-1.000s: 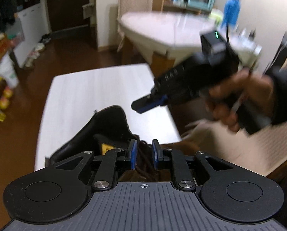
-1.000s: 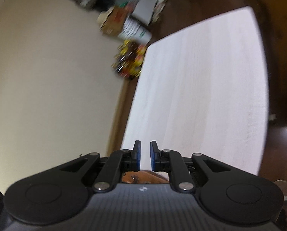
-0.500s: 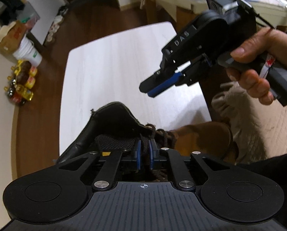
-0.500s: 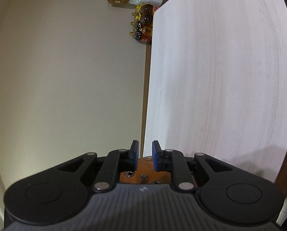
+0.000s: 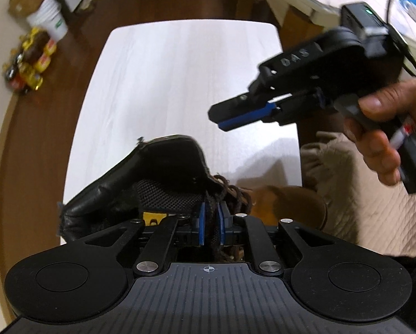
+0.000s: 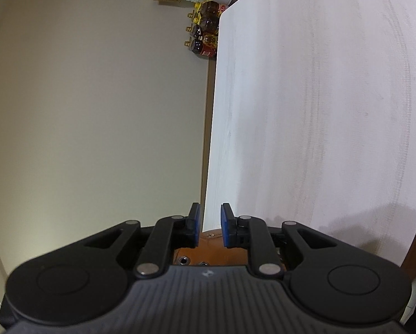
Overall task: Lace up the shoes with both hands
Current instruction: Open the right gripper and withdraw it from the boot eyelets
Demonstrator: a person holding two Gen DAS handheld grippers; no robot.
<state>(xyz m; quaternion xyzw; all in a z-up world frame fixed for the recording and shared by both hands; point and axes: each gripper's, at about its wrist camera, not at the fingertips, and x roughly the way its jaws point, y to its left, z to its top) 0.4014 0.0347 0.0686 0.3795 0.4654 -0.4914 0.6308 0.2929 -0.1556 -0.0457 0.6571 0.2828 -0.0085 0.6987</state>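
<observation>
While the boot [image 5: 163,183] sits at the table's [image 5: 180,78] near edge, the left gripper [image 5: 211,224] has just been closing and now pinches its dark lace [image 5: 214,222]. Right gripper [image 6: 210,224] hovers over the boot, jaws apart, nothing between them.

boot [image 5: 291,200] brown, collar black | laces [image 5: 235,192] dark brown | table [image 5: 180,69] whitewashed | tongs pads [image 5: 201,224] blue
</observation>
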